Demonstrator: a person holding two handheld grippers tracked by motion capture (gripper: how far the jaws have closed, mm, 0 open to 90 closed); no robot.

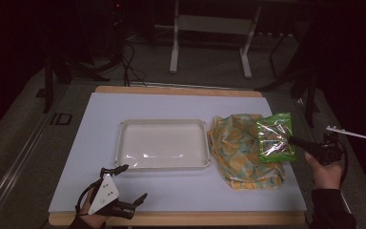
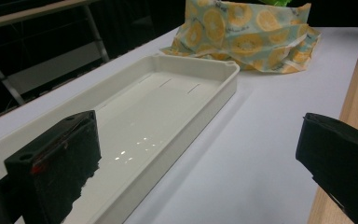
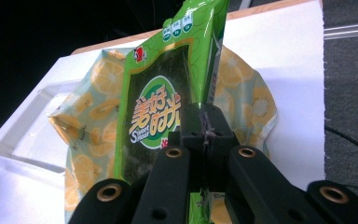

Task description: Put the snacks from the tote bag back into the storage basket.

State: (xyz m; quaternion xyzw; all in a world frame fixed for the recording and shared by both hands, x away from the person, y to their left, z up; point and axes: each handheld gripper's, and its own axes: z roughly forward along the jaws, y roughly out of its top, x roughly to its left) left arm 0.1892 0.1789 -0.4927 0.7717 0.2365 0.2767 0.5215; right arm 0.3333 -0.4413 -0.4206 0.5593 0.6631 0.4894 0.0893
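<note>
Left tool spread wide near the bench's front edge; right tool clamped on a green snack packet over the patterned cloth.

At the left, the left tool (image 1: pixel 132 186) rests low over the white sheet (image 1: pixel 181 191) on the bench (image 1: pixel 181 219), its jaws wide apart with nothing between them, just in front of the white tray (image 1: pixel 162 144). The tray sits mid-sheet and looks bare inside, though glare makes that hard to confirm. Just right of it lies a crumpled cloth printed with orange slices (image 1: pixel 240 152). The green snack packet (image 1: pixel 275 137) overlaps the cloth's right side, pinched at its edge by the right tool (image 1: pixel 295 141), jaws closed on it, held in the person's right hand (image 1: pixel 326 171).
</note>
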